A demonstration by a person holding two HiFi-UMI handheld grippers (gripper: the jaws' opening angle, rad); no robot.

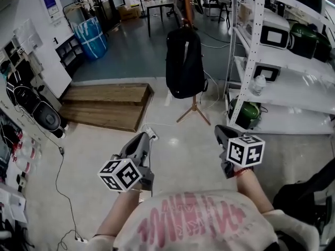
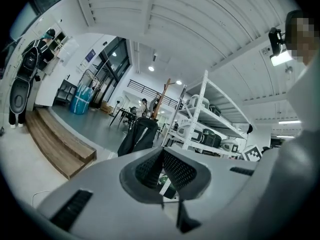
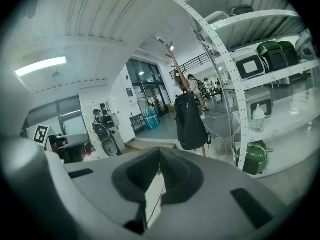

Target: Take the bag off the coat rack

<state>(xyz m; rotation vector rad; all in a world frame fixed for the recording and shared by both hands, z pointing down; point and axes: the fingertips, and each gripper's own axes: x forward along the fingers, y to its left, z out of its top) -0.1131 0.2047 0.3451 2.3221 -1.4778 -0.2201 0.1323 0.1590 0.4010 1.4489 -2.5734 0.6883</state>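
Observation:
A black backpack [image 1: 184, 61] hangs on a wooden coat rack whose tripod legs [image 1: 193, 113] stand on the floor, well ahead of both grippers. My left gripper [image 1: 141, 139] and right gripper [image 1: 222, 132] are held low in front of the person, both shut and holding nothing. In the left gripper view the backpack [image 2: 140, 136] shows just above the closed gripper [image 2: 162, 153], with the rack pole [image 2: 161, 95] rising behind it. The right gripper view has the backpack [image 3: 190, 121] beyond the closed gripper [image 3: 160, 151], hanging from the pole [image 3: 177, 74].
A white shelving unit [image 1: 250, 46] with boxes and green cases stands right of the rack. A low wooden platform [image 1: 104, 106] lies to the left, and a blue barrel [image 1: 91, 35] stands farther back. Cables and a power strip [image 1: 152, 135] lie on the floor.

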